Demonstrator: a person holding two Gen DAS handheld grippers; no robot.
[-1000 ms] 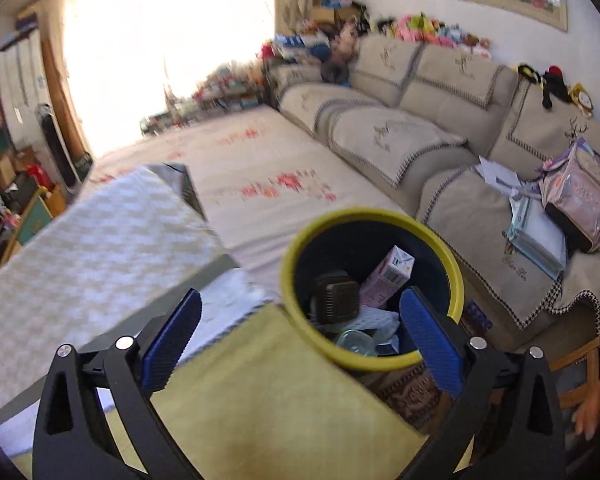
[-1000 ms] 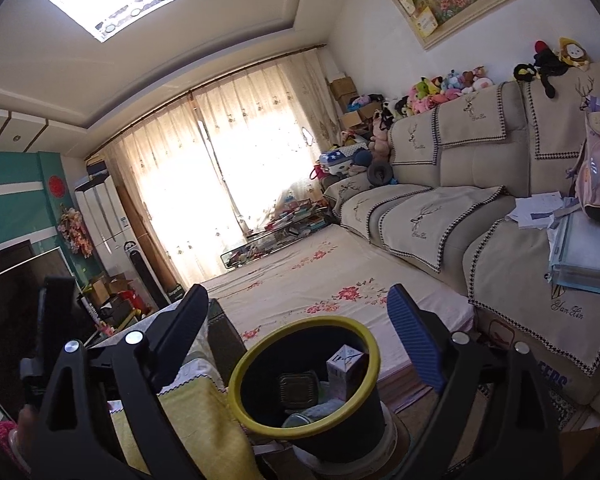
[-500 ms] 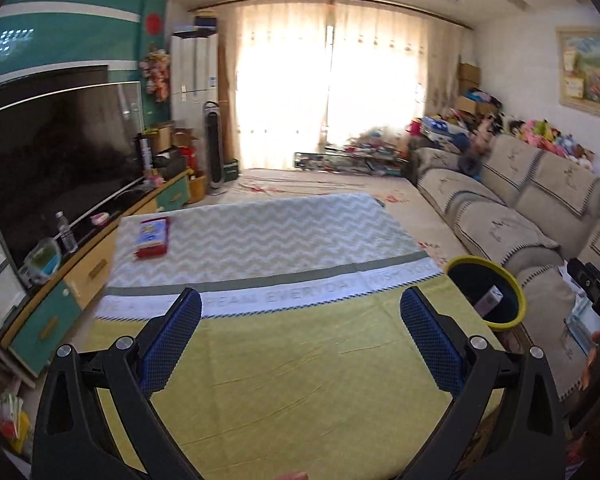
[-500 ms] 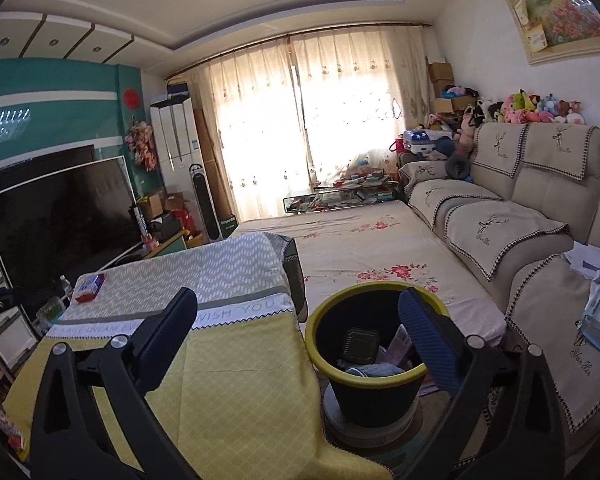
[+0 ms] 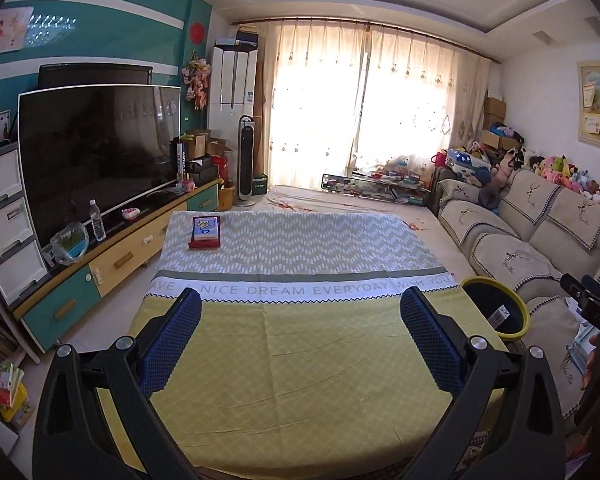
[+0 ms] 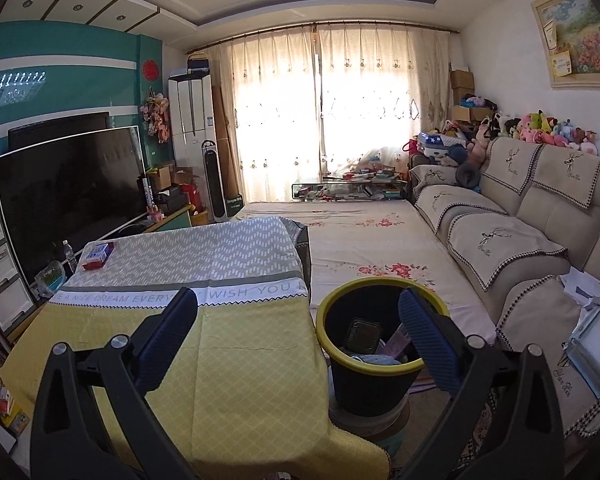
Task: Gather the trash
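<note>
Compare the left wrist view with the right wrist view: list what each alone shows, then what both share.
Left wrist only: the drawer fronts of the TV stand, and the right tool's rear at the frame edge.
Right wrist only: the bin's contents, a dark container and crumpled trash.
Both: the table, the red box, the yellow-rimmed bin, the TV, the sofa.

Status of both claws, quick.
Left claw: open, empty, over the yellow tablecloth.
Right claw: open, empty; its jaws have just been opening, nothing between them; trash bin lies ahead.
</note>
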